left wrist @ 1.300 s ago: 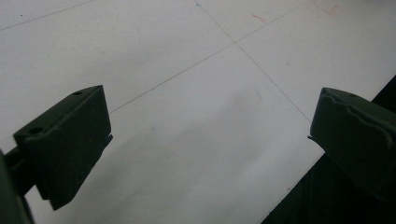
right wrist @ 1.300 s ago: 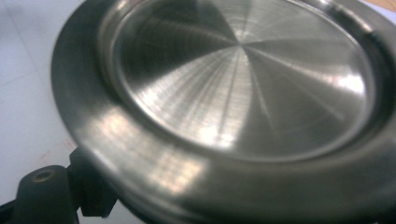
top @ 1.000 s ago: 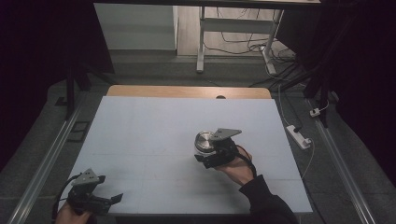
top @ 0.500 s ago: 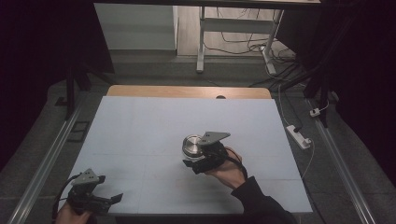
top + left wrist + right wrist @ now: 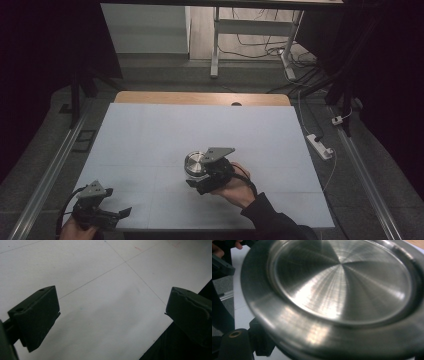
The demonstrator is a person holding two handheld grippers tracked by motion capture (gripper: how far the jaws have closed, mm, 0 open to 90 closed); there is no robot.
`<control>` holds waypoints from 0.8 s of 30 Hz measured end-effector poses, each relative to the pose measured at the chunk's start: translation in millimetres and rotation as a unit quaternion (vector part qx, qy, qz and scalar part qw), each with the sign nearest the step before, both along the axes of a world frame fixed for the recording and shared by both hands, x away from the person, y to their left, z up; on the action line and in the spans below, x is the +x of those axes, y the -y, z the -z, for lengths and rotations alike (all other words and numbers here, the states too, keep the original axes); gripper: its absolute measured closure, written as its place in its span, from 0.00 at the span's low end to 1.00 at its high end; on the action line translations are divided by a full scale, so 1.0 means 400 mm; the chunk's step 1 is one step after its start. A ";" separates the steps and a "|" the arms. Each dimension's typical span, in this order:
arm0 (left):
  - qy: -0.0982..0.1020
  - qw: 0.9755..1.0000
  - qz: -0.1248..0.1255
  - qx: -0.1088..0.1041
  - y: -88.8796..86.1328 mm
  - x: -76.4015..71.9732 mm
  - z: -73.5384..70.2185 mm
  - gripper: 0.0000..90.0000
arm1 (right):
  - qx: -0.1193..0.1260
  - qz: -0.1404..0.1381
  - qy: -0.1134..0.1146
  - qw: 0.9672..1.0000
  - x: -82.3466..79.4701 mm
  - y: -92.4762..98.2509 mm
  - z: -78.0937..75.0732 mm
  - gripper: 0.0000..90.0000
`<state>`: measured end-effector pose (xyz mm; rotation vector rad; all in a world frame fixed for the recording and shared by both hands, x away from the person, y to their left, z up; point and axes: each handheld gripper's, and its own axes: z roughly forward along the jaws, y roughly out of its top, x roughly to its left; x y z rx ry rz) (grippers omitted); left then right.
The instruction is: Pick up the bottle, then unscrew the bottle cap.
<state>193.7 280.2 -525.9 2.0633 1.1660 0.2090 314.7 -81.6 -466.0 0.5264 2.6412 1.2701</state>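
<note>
- Plate (image 5: 195,163) first: it's a small round steel one, brushed finish, raised rim, and it sits a bit toward the near edge from the middle of the white surface (image 5: 150,130), held by the right gripper (image 5: 200,172).
- High view has the plate tilted, its shiny face turned up and toward the far-left corner, with the gripper's black body right behind it and the grey three-cornered plate (image 5: 218,152) sticking out over the top.
- Right gripper's fingers are pressed nearly together on the plate's rim, so it's pinching the plate by its edge. In the right gripper view the plate (image 5: 342,287) is huge and close, and you can see one dark finger (image 5: 235,345) poking up at the bottom left under the rim. Can't tell if the plate's lower edge touches the surface or hangs just above it.
- The person's right hand (image 5: 235,187) wraps the gripper from the near side, dark sleeve coming in from the near edge.
- Left gripper (image 5: 107,215) is parked way over at the near-left corner of the surface, well apart from the plate.
- Its fingers (image 5: 37,315) are spread wide with nothing between them, just bare white surface and the dark drop-off past the edge in the left gripper view.
- Bare wooden strip (image 5: 200,98) runs along the far edge.
</note>
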 end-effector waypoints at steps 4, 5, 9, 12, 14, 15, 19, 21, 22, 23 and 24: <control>0.000 1.000 0.002 0.000 0.001 0.000 0.000 0.00 | -0.001 -0.004 -0.001 1.000 -0.008 -0.006 0.002 0.15; 0.000 1.000 0.002 -0.001 0.001 0.000 0.000 0.00 | -0.001 -0.006 -0.002 1.000 -0.010 -0.008 0.002 0.15; 0.000 1.000 0.002 0.000 0.000 0.000 0.000 0.00 | -0.004 -0.013 -0.001 1.000 -0.020 -0.016 0.004 0.15; -0.004 1.000 0.003 -0.002 -0.001 0.002 0.001 0.00 | -0.006 -0.015 0.000 1.000 -0.025 -0.018 0.004 0.15; -0.007 1.000 0.002 -0.004 -0.001 0.003 0.001 0.00 | -0.005 -0.017 0.001 1.000 -0.026 -0.018 0.004 0.15; -0.008 1.000 0.003 -0.005 -0.001 0.004 0.001 0.00 | -0.004 -0.016 0.001 1.000 -0.027 -0.017 0.005 0.15; -0.013 1.000 0.005 -0.005 -0.001 0.007 0.002 0.00 | -0.007 -0.017 0.003 1.000 -0.025 -0.012 0.007 0.15; -0.017 1.000 0.009 -0.008 -0.002 0.010 0.002 0.00 | -0.010 -0.017 0.004 1.000 -0.024 -0.011 0.008 0.15; -0.018 1.000 0.008 -0.010 -0.002 0.011 0.002 0.00 | -0.010 -0.017 0.005 1.000 -0.024 -0.009 0.008 0.15; -0.017 1.000 0.009 -0.013 -0.004 0.011 0.002 0.00 | -0.010 -0.017 0.004 1.000 -0.023 -0.008 0.008 0.15; -0.015 1.000 0.011 -0.020 -0.005 0.011 0.001 0.00 | -0.010 -0.017 0.005 1.000 -0.023 -0.007 0.008 0.15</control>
